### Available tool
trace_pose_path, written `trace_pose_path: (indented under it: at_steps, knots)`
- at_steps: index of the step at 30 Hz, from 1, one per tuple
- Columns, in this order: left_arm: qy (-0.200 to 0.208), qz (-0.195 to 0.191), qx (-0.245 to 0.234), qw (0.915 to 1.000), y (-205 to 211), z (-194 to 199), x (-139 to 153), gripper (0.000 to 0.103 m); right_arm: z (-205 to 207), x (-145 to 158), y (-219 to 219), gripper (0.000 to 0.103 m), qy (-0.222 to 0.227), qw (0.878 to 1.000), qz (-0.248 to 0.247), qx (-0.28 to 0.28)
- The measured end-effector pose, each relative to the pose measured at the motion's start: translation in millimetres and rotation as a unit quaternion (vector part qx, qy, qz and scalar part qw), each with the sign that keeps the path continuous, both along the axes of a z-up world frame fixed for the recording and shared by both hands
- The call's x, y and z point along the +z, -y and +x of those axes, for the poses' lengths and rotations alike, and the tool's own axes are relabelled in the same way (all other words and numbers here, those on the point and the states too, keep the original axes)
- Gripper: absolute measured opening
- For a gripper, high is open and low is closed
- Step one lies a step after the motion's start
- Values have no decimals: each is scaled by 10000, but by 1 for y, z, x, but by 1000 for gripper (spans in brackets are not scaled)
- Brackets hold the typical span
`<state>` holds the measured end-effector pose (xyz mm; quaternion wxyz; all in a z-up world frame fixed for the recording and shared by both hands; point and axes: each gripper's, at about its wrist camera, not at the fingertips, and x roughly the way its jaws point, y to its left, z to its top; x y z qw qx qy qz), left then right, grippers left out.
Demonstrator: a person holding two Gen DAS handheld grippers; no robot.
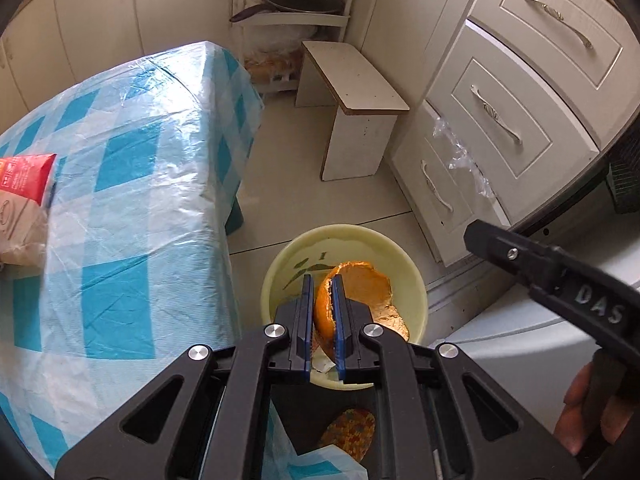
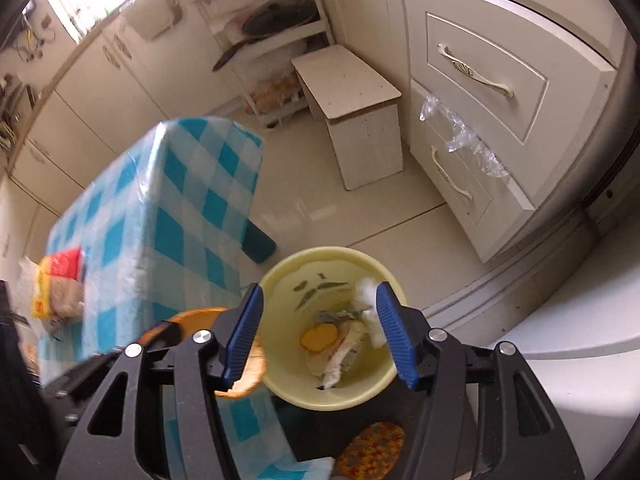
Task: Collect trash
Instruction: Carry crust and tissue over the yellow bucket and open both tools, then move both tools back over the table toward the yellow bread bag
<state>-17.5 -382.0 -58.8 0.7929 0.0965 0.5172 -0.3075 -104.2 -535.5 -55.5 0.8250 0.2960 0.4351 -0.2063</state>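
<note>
Your left gripper [image 1: 322,312] clamps the orange peel [image 1: 352,300] edgewise, long axis seemingly upright, above the yellow bin [image 1: 416,280]; your right gripper [image 2: 320,336] gapes, unloaded.

I read the raised letters "DAS" on the black plastic arm of the right gripper [image 1: 599,309] in my left wrist view. Print on the red-and-beige food packet [image 1: 22,208] on the table is too small for me to read.
</note>
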Motion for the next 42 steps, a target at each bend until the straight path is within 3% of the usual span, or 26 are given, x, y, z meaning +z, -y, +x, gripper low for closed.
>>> trace_pose_path:
  at_steps: [4,6,8,15,20,26,30,37,42]
  knots:
    - [-69,216,-79,9997,21,-2,-10,12,-10,16,13,62,533,9979,190,-311]
    - [-104,286,-150,9994,30,-3,-14,20,-16,23,18,65,770,9956,222,-478]
    - [-44,327,-178,9993,34,-6,-14,38,-19,27,23,66,1013,9925,337,-592]
    - [305,422,-263,9983,29,-18,0,50,-13,35,24,70,1292,9885,565,-538]
    - [827,604,-336,9942,5,-30,20,69,-5,41,12,73,1343,9884,580,-417]
    - [948,728,-211,9926,-61,-31,34,75,15,43,-11,74,1246,9906,551,-95]
    - [915,772,122,9927,-124,-23,39,77,35,44,-36,75,1104,9923,494,274]
    - [694,592,1345,9867,-245,14,43,78,78,46,-113,75,831,9878,228,1300]
    - [437,362,2195,9740,-314,38,36,78,111,49,-194,78,709,9689,-320,2348]
